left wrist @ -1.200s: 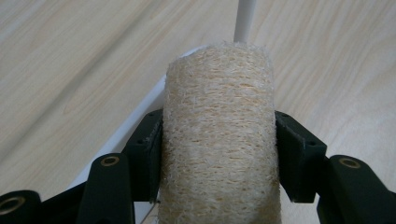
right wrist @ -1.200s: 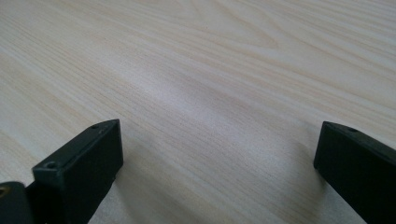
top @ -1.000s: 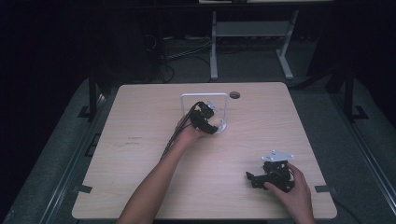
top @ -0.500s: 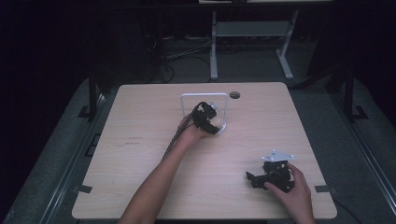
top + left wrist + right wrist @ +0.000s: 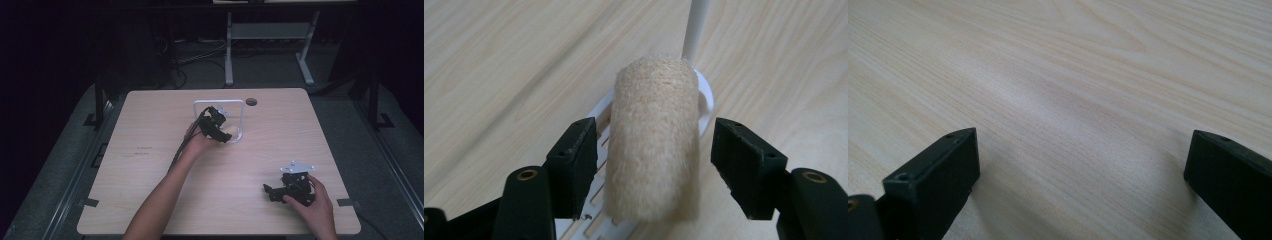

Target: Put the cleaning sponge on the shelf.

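Note:
A beige, fuzzy roll (image 5: pixel 654 165) lies on the flat white base (image 5: pixel 707 95) of a white wire stand (image 5: pixel 218 102) at the table's far middle. My left gripper (image 5: pixel 654 127) stands open around the roll, one jaw on each side, with a thin gap at each pad. Its jaws have just been opening with the roll between them. From above, the left gripper (image 5: pixel 220 128) hangs over the roll (image 5: pixel 229 135). Near the front right, my right gripper (image 5: pixel 268 191) rests open on the table, and in its own view the right gripper (image 5: pixel 1083 137) has only bare wood between its jaws.
The wooden table (image 5: pixel 150 165) has a round dark hole (image 5: pixel 251 101) by its far edge. The stand's thin white post (image 5: pixel 696 25) rises just behind the roll. A black cable (image 5: pixel 177 150) runs along the left forearm. A metal frame (image 5: pixel 270 35) stands on the floor beyond.
The left hand has shifted slightly at the stand. The right hand and its gripper have kept still.

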The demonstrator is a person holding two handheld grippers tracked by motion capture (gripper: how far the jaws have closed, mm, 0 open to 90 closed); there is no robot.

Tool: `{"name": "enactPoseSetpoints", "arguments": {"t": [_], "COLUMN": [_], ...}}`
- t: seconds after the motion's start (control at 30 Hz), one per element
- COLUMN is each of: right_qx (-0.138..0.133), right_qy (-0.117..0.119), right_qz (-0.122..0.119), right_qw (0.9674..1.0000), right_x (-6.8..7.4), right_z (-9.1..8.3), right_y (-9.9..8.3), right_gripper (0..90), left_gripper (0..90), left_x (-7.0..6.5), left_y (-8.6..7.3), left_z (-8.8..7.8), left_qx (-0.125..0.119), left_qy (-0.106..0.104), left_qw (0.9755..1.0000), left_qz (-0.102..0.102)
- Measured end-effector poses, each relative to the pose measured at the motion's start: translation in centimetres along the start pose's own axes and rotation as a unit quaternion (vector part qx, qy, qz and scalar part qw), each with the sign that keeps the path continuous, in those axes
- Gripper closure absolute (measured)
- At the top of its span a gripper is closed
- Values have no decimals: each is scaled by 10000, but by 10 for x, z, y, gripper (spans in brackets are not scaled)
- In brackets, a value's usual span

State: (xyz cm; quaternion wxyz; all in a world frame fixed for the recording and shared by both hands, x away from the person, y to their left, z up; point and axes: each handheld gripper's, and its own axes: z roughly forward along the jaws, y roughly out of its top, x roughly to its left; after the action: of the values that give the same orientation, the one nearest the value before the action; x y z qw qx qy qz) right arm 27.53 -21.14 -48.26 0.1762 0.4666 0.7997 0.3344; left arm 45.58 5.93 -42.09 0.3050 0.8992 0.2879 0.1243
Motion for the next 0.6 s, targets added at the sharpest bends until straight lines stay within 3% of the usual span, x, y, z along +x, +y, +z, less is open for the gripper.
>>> {"name": "enactPoseSetpoints", "arguments": {"t": [0.17,0.23,0.33,0.6], "right_qx": [-8,-4,-4,-2], "right_qy": [14,3,4,2], "right_qz": [11,-2,-3,1], "right_qw": [10000,10000,10000,10000], "right_x": [0,0,0,0], "right_z": [0,0,0,0], "right_y": [0,0,0,0], "right_gripper": [9,9,9,9], "left_gripper": [451,543,603,879], "left_x": [-1,-2,-5,-13], "left_y": [-6,-10,-14,-27], "left_z": [-21,-30,-40,-45], "left_qx": [-130,-232,-286,-323], "left_qy": [-42,-68,-159,-575], "left_qw": [9999,9997,9995,9978], "left_qz": [-15,1,-13,-56]}}
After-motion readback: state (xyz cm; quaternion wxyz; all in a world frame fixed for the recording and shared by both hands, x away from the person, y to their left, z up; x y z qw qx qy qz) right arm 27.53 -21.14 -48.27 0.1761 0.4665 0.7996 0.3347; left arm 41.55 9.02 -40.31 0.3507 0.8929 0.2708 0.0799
